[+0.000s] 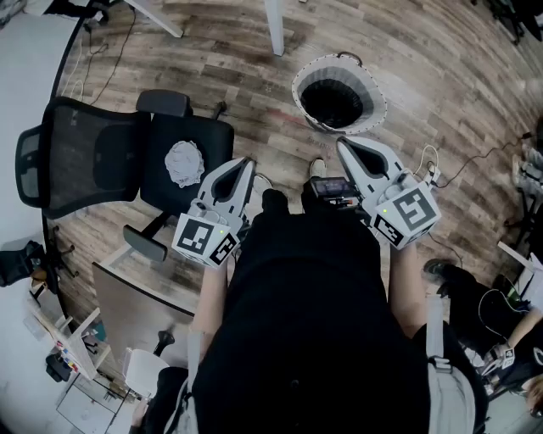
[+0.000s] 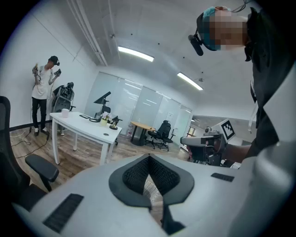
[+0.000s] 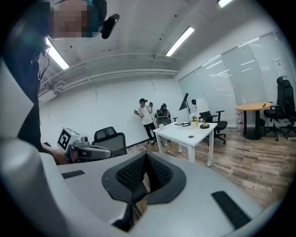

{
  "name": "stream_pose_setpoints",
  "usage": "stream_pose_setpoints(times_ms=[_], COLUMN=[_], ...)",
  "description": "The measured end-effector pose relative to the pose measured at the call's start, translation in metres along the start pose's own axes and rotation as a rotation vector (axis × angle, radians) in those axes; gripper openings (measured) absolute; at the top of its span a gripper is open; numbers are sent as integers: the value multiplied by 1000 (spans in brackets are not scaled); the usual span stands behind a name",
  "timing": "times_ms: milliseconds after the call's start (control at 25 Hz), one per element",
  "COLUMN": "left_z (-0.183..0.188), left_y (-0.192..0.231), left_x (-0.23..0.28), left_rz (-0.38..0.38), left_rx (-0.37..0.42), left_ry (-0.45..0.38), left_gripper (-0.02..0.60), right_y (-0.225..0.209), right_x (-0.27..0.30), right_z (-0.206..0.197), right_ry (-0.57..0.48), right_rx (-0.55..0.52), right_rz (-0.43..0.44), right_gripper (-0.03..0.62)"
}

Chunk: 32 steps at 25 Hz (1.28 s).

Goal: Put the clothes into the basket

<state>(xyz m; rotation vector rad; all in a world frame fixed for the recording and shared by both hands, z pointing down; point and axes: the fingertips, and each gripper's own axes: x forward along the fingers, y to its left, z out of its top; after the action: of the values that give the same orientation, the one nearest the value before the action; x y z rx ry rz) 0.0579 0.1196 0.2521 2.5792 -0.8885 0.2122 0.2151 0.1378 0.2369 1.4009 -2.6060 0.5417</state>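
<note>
A crumpled white garment lies on the seat of a black office chair at the left of the head view. The round white basket with a dark inside stands on the wood floor ahead, to the right. My left gripper is held at waist height just right of the chair seat, jaws shut and empty. My right gripper points toward the basket's near rim, also shut with nothing in it. Neither the left gripper view nor the right gripper view shows the garment or the basket.
A white table leg stands beyond the basket. Cables run over the floor at right. Both gripper views show a white table, office chairs and a person standing by the wall. A desk with clutter sits at lower left.
</note>
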Motion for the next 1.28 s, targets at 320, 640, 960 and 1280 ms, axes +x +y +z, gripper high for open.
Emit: stream_pose_setpoints(times_ms=[320, 640, 960, 1280], left_z=[-1, -8, -16, -38], left_y=[3, 15, 36, 87], left_x=[-1, -16, -40, -75], left_rz=[31, 61, 128, 237], left_rx=[22, 8, -5, -67], left_ry=[-5, -26, -44, -77], left_gripper=[12, 12, 12, 13], right_y=[-1, 6, 31, 71], right_x=[1, 12, 39, 83], right_z=[1, 1, -6, -16], right_ry=[-34, -18, 21, 108], right_rx=[79, 43, -3, -27], right_rz=[24, 25, 77, 154], right_gripper=[15, 17, 17, 17])
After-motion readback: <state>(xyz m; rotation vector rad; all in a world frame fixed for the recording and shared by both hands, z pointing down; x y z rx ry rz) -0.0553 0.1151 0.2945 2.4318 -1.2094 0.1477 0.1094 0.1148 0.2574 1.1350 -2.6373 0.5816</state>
